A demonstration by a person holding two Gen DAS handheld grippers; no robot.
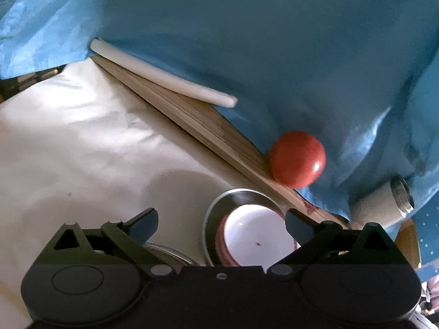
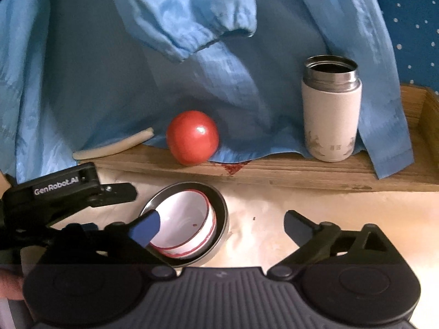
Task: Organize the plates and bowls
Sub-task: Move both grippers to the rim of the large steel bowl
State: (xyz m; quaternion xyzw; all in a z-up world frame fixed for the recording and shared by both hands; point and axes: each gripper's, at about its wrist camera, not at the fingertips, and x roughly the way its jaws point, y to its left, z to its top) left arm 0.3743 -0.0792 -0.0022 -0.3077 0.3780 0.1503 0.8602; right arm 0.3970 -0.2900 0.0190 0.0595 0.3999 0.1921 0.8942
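Nested on the pale-covered bench (image 2: 315,213): a white bowl with a red rim (image 2: 183,224) sitting inside a steel bowl (image 2: 219,235), just in front of a wooden tray (image 2: 274,170) draped with blue cloth (image 2: 82,68).

Risk from here, as a judgement: crowding at the stack. Left fingertip (image 2: 145,229) of the right gripper (image 2: 221,226) overlapping the near rim of the bowls, the left gripper (image 2: 90,189) close beside the same rim, so a careless swing or a sudden closing likely to clip an edge, skid the steel bowl on the slick cover or tip the white bowl out of its seat. Also close by on the tray: a red tomato (image 2: 192,141) at the front edge, apt to roll down onto the bench if the tray gets knocked, and an open white flask (image 2: 332,109) standing upright, easy to topple.

Left gripper (image 1: 221,220) spread wide, nothing between the jaws, bowls (image 1: 255,235) lying just under its right fingertip. Right gripper likewise released and empty, jaws fully apart, no pad pressing on either bowl. A white stick-like object (image 1: 162,74) resting on the tray's far end, clear of both tools.
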